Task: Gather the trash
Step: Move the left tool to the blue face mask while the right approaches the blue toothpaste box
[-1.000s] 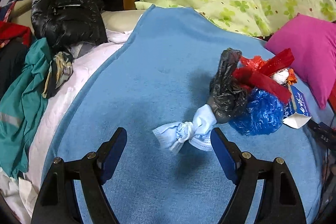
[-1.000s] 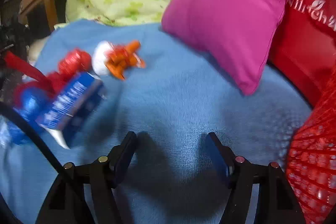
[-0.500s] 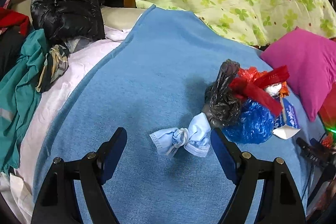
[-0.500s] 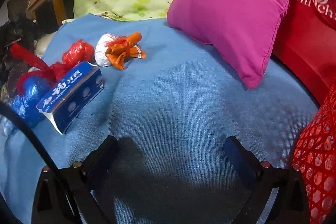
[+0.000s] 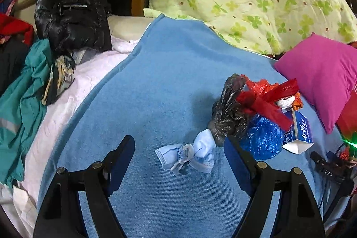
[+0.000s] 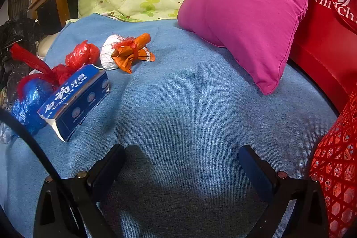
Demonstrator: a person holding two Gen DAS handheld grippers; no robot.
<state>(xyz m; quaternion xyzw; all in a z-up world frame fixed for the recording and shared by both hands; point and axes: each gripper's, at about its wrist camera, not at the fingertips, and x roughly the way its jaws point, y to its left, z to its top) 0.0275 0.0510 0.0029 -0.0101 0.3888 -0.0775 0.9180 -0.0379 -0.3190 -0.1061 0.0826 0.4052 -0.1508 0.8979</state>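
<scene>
Trash lies bunched on the blue blanket (image 5: 169,86) of the bed, and the nearest piece is the knotted face mask (image 5: 188,154), resting on the cloth between the spread fingers of the left gripper (image 5: 179,154), a little toward its right finger. Neither pad touches it; the jaws stand apart with nothing held. The mask's long axis runs roughly across the gap, from finger to finger, with the knot near its middle, so closing as it stands would squeeze it end to end; a roll of the wrist might catch the knot better. Its far end touches the black bag (image 5: 227,117), which leans on the blue bag (image 5: 263,137).

The right gripper (image 6: 180,160) hangs wide open over bare blanket. The toothpaste box (image 6: 75,99) lies ahead and to its left, long axis slanting away, well apart from the fingers. The red mesh basket (image 6: 337,162) sits close at its right. The left hand is plainly nearer a pick.
</scene>
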